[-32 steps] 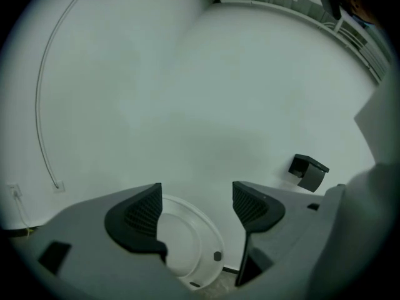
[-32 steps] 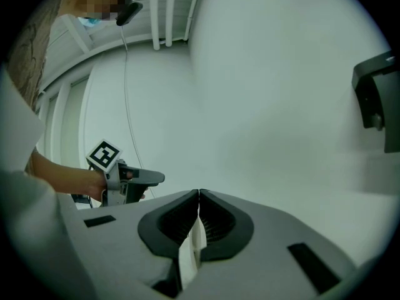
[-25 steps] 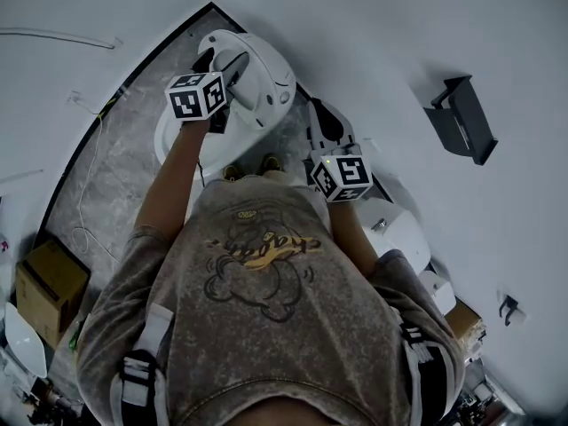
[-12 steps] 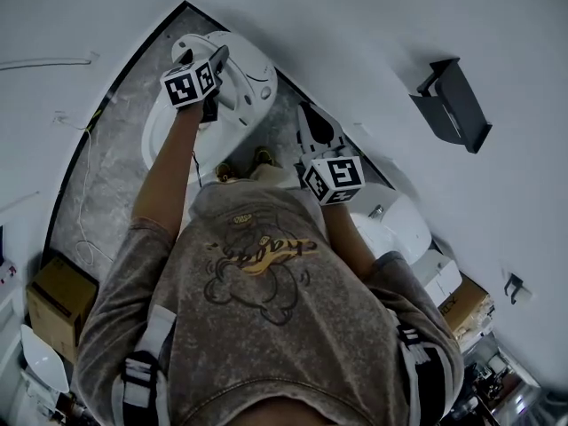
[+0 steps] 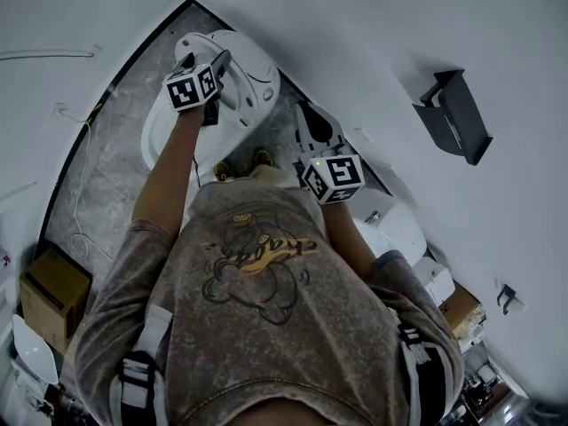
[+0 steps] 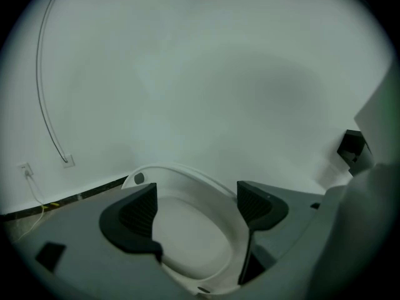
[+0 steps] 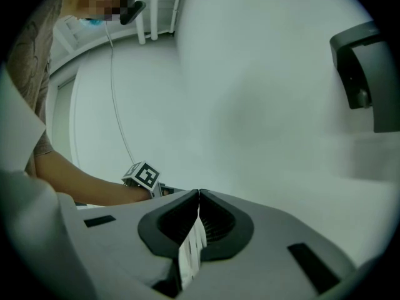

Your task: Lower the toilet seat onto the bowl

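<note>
A white toilet (image 5: 161, 140) stands against the wall at the upper left of the head view. Its oval seat (image 5: 244, 69) is tilted up at the back. My left gripper (image 5: 206, 62) is at the seat's front edge, arm stretched out. In the left gripper view the seat (image 6: 187, 242) shows between and beyond the two dark pads (image 6: 139, 210), which stand wide apart without pressing on it. My right gripper (image 5: 316, 124) hangs to the right of the toilet, away from it. Its jaws (image 7: 199, 196) are shut together on nothing.
A black holder (image 5: 453, 114) is mounted on the wall at the right. White fixtures (image 5: 397, 229) sit on the floor at the right. A cardboard box (image 5: 53, 287) lies at the left. A thin cable (image 5: 84, 176) runs over the grey floor.
The head view has shifted slightly. My left gripper stays at the raised seat, a little nearer the wall. The right gripper has barely moved.
</note>
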`<state>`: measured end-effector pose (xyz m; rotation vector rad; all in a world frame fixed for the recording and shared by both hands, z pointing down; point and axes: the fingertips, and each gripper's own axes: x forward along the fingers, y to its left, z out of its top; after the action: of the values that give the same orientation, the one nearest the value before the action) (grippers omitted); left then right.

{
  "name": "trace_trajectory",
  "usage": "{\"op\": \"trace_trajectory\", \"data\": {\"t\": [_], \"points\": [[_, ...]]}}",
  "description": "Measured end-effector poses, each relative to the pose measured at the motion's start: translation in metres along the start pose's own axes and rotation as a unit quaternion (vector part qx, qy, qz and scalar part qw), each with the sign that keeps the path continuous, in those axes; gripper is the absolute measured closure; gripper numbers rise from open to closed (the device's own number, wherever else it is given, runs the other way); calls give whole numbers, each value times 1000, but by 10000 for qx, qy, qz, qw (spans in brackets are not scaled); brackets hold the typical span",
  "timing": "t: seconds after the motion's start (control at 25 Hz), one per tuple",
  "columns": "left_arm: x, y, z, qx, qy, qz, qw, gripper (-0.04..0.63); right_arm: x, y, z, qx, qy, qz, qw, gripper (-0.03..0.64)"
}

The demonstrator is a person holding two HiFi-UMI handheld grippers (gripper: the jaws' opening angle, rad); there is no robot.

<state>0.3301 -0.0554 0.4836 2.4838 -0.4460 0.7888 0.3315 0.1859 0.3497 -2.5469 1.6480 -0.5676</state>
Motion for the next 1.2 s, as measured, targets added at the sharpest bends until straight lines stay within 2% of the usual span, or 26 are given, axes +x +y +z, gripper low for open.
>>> {"op": "trace_trajectory", "data": {"t": [0.24, 0.56, 0.72, 1.0, 1.08, 1.2], "points": [[-18, 9, -2, 77, -28, 26, 10000, 199, 11, 13, 1, -74, 38, 251, 9996, 589], [-62, 36, -16, -117, -136, 99, 9998, 196, 26, 40, -4, -161, 140, 702, 9973, 589], [-92, 56, -29, -183, -180, 268, 9993, 198, 36, 61, -8, -215, 218, 1005, 9945, 589], [-146, 100, -63, -774, -175, 679, 9945, 204, 57, 109, -16, -409, 403, 1751, 9829, 589], [-160, 113, -76, -1011, -141, 771, 9918, 225, 62, 124, -18, -466, 464, 1935, 9789, 589], [-178, 134, -96, -1200, -103, 1051, 9871, 353, 68, 144, -22, -538, 543, 2171, 9732, 589]]}}
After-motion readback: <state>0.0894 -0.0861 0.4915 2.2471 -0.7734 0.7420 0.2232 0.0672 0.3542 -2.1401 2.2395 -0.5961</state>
